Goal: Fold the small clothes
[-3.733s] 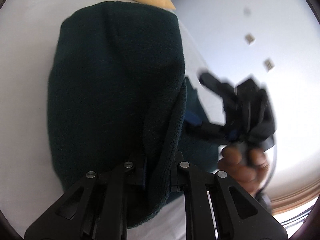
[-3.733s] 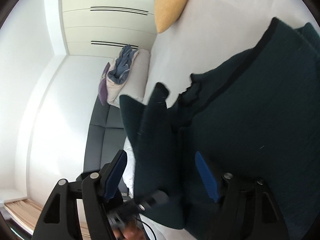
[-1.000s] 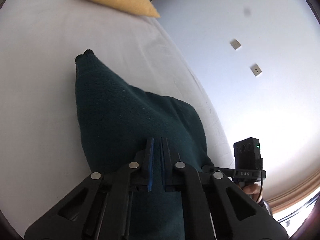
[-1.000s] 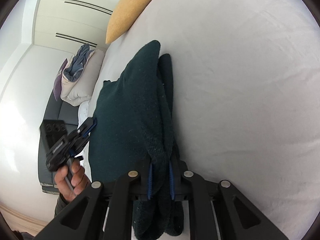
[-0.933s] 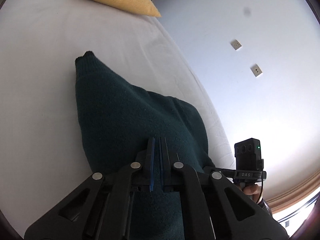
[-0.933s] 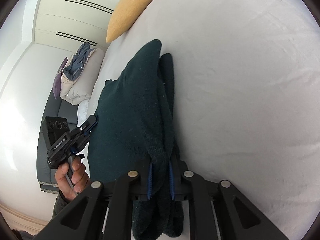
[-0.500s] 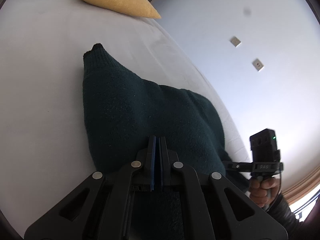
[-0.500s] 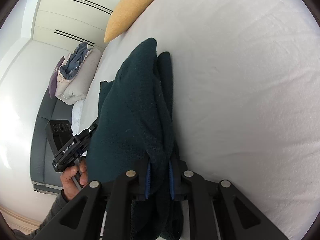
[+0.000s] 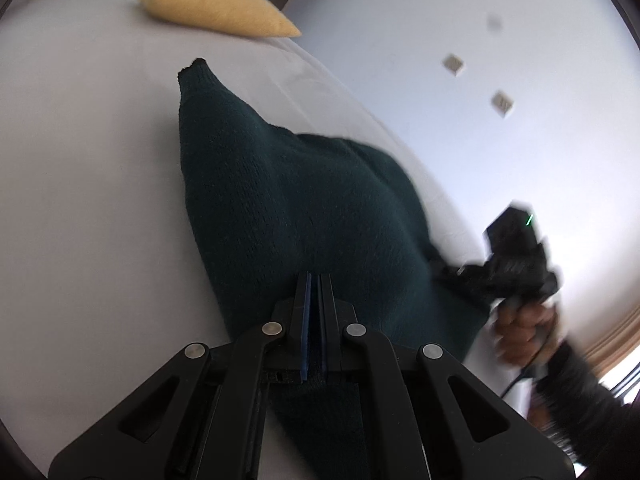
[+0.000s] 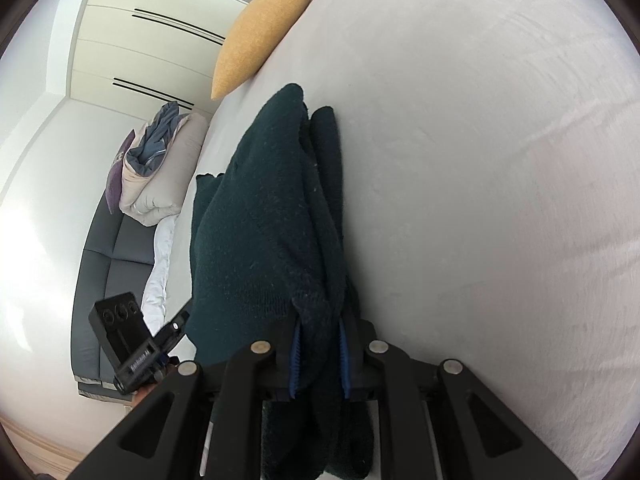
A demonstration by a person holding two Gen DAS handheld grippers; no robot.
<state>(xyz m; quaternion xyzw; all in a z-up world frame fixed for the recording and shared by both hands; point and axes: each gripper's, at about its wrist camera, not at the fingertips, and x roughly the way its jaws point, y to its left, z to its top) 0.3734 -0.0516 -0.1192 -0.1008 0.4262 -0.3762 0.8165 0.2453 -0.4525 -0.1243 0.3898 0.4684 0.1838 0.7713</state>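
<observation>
A dark green knitted garment [image 9: 288, 208] lies bunched on a white bed [image 9: 80, 200]. My left gripper [image 9: 314, 280] is shut on its near edge, its blue pads almost together. In the right wrist view the same garment [image 10: 264, 240] is doubled into thick layers, and my right gripper [image 10: 318, 332] is shut on a fold of it. The other hand-held gripper shows blurred at the right of the left wrist view [image 9: 516, 264] and at the lower left of the right wrist view [image 10: 132, 344].
A yellow cushion [image 9: 216, 4] lies at the far end of the bed; it also shows in the right wrist view [image 10: 260, 32]. A pile of bedding [image 10: 160, 168] sits on a dark sofa [image 10: 108, 264] beyond the bed's left side. A white wall [image 9: 520, 80] with two sockets is at right.
Both grippers stay shut on the garment. The garment has shifted a little across the bed, and the right hand in the left wrist view has moved down and right, now blurred.
</observation>
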